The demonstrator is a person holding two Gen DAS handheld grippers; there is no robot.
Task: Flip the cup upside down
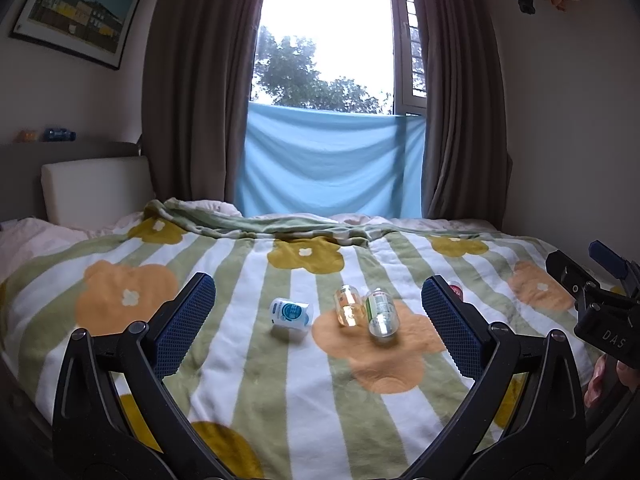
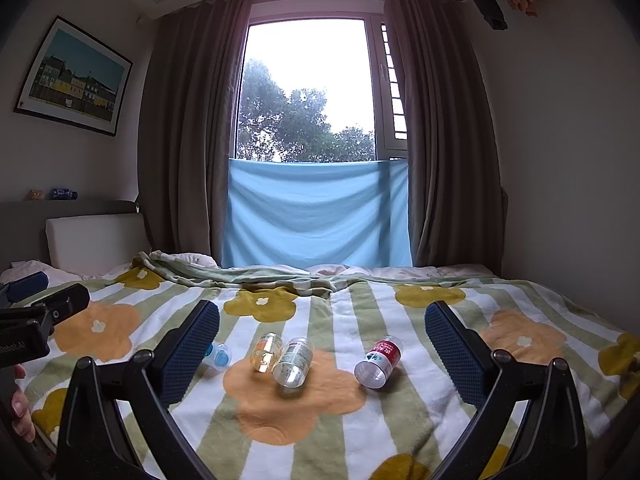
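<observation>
Several small clear cups lie on their sides on the flowered blanket. In the left wrist view: a blue-labelled cup, an amber cup, a green-labelled cup touching it, and a red-labelled cup mostly hidden behind my finger. In the right wrist view: the blue cup, the amber cup, the green-labelled cup and the red-labelled cup. My left gripper is open and empty, short of the cups. My right gripper is open and empty, also short of them.
The blanket covers a bed, rumpled along the far side. A headboard cushion stands at the left. Curtains and a blue cloth hang at the window behind. The right gripper's body shows at the left view's right edge.
</observation>
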